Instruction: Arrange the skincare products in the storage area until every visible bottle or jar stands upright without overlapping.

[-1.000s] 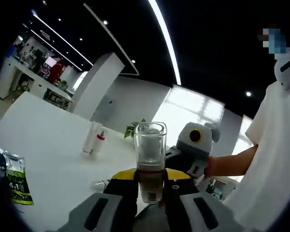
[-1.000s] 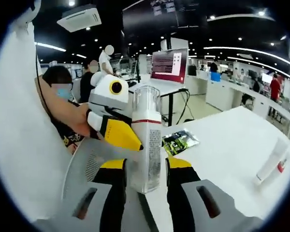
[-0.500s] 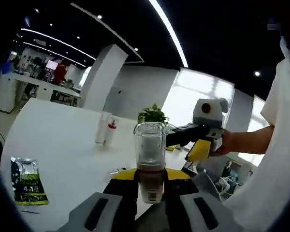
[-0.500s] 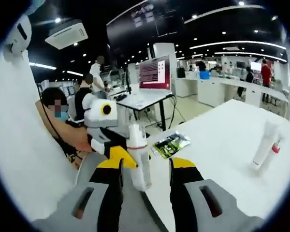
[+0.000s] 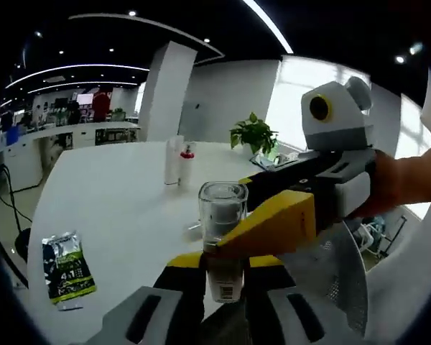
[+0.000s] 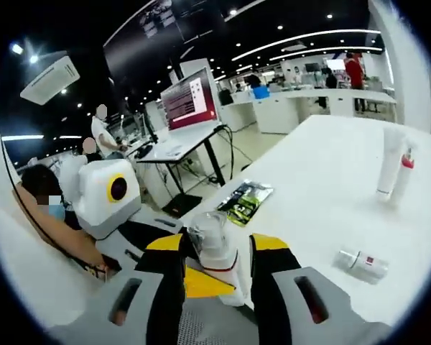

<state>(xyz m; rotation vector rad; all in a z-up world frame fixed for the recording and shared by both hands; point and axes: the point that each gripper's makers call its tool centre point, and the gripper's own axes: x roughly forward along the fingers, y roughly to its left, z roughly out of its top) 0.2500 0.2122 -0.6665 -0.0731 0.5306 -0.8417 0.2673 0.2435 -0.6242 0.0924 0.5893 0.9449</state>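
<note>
white table runs out under dark ceilings lined with strip lights, and on the far side of it stand desks and a screen.

in the left gripper view my left gripper is pinching a bottle with a clear cap, upright between its jaws, the cap rising at 12 o'clock. my right gripper comes in from 3 o'clock, its yellow finger lying across the bottle just below the cap; whether it touches i cannot tell. further out at 11 o'clock a white tube and a red-topped bottle stand together upright. a green sachet lies flat at 9 o'clock.

in the right gripper view my right gripper is spread, the jaws apart on either side of the same bottle, which sits between them; i cannot tell if either jaw touches it. my left gripper's body sits at 9 o'clock. the sachet lies beyond at 12 o'clock. the tube and red-topped bottle stand at 2 o'clock. a small white bottle lies on its side at 4 o'clock, well apart from the others.
</note>
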